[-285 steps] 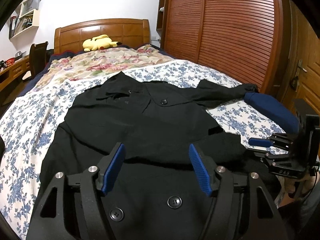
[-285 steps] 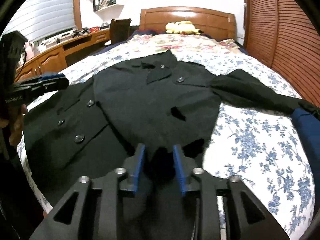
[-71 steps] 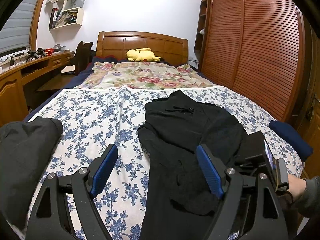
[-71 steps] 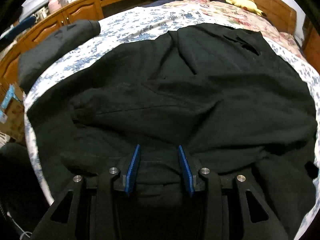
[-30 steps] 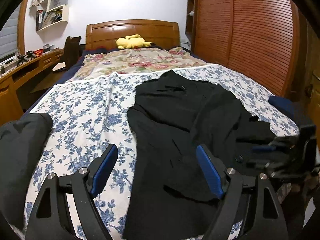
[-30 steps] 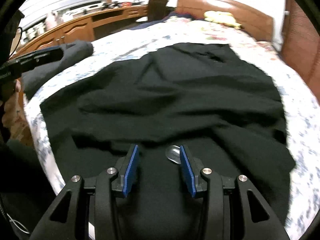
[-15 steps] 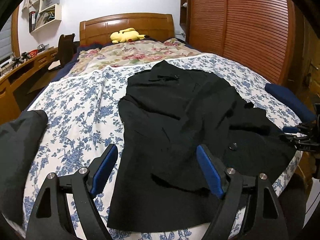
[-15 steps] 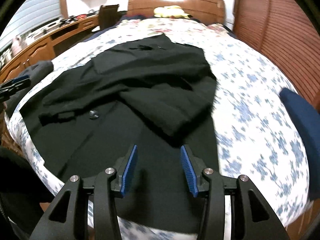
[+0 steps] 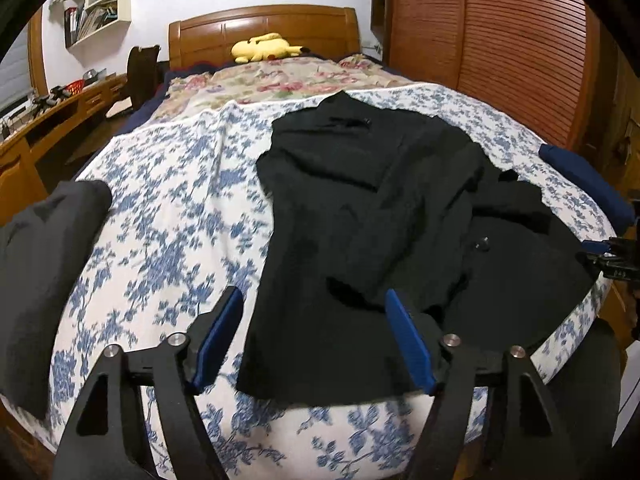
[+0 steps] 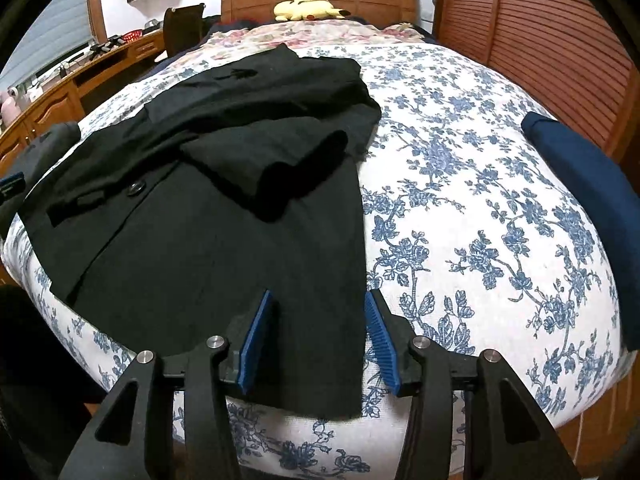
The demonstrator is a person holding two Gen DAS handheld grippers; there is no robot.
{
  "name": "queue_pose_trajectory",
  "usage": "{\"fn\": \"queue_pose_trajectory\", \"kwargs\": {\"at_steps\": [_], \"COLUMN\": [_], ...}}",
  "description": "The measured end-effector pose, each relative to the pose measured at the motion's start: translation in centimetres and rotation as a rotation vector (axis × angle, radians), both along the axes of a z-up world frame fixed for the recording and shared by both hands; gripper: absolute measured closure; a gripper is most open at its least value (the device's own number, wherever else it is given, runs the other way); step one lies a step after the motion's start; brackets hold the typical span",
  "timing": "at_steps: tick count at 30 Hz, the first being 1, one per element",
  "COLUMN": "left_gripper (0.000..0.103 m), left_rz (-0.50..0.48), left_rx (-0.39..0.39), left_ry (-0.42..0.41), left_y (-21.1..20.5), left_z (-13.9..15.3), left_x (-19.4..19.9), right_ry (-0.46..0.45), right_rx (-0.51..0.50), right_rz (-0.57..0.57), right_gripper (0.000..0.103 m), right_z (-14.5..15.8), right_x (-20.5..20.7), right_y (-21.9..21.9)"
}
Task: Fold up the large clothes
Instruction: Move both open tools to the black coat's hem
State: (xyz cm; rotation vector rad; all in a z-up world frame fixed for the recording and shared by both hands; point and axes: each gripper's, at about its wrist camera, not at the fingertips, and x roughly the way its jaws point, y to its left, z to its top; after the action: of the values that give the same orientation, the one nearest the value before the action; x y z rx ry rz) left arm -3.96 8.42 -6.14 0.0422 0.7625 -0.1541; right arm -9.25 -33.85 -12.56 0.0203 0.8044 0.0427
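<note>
Lying partly folded on the blue-flowered bedspread (image 9: pixel 168 216) is the black coat (image 9: pixel 360 216), its collar end toward the wooden headboard (image 9: pixel 264 28) and its hem reaching the foot of the bed. From the right wrist view the coat (image 10: pixel 224 216) fills the left half of the mattress, one sleeve doubled back across the body with its open cuff facing the camera, and a single dark button (image 10: pixel 134 191) showing on the front panel beneath it.

The left gripper (image 9: pixel 314 340) hangs just above the hem, blue pads spread wide and nothing between them; its jaws are released. The right gripper (image 10: pixel 316 344) hovers over the coat's lower right corner, its pads also apart, the fabric's edge running between them on the bedspread below but not pinched. From the left view the right gripper (image 9: pixel 612 258) peeks in at the far right edge, beside the coat.

A second dark garment (image 9: pixel 36 264) sits at the left edge of the bed, well apart from the coat. A navy folded item (image 10: pixel 592 200) rests along the right edge. Up by the headboard, a yellow plush toy (image 9: pixel 264 46) lies on the floral blanket (image 9: pixel 288 80).
</note>
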Motion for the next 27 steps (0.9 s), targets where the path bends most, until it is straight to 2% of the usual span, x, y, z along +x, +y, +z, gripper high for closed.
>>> {"fn": "queue_pose_trajectory", "kwargs": {"at_steps": [2, 7, 13, 17, 22, 24, 27], "left_gripper": [0.04, 0.045, 0.045, 0.045, 0.046, 0.051, 0.064], "left_rz": [0.01, 0.027, 0.038, 0.053, 0.048, 0.043, 0.026], "left_rx": [0.0, -0.019, -0.024, -0.063, -0.101, -0.114, -0.148], "left_ry": [0.012, 0.042, 0.084, 0.115, 0.112, 0.111, 0.113], "left_y": [0.5, 1.9, 2.7, 3.6, 3.9, 4.0, 3.9], "left_z": [-0.4, -1.8, -3.6, -4.9, -5.1, -5.1, -5.0], "left_x": [0.0, 0.1, 0.2, 0.1, -0.2, -0.2, -0.3], "right_ry": [0.005, 0.011, 0.013, 0.014, 0.025, 0.029, 0.036], "right_rx": [-0.005, -0.017, -0.018, -0.01, -0.017, -0.016, -0.006], "right_rz": [0.005, 0.006, 0.003, -0.002, -0.002, 0.002, 0.01], "right_gripper": [0.05, 0.045, 0.039, 0.037, 0.036, 0.036, 0.036], "right_z": [-0.1, -0.2, -0.5, -0.6, -0.6, -0.5, -0.4], "right_x": [0.2, 0.3, 0.7, 0.8, 0.7, 0.6, 0.4], "right_y": [0.0, 0.4, 0.4, 0.5, 0.6, 0.6, 0.5]}}
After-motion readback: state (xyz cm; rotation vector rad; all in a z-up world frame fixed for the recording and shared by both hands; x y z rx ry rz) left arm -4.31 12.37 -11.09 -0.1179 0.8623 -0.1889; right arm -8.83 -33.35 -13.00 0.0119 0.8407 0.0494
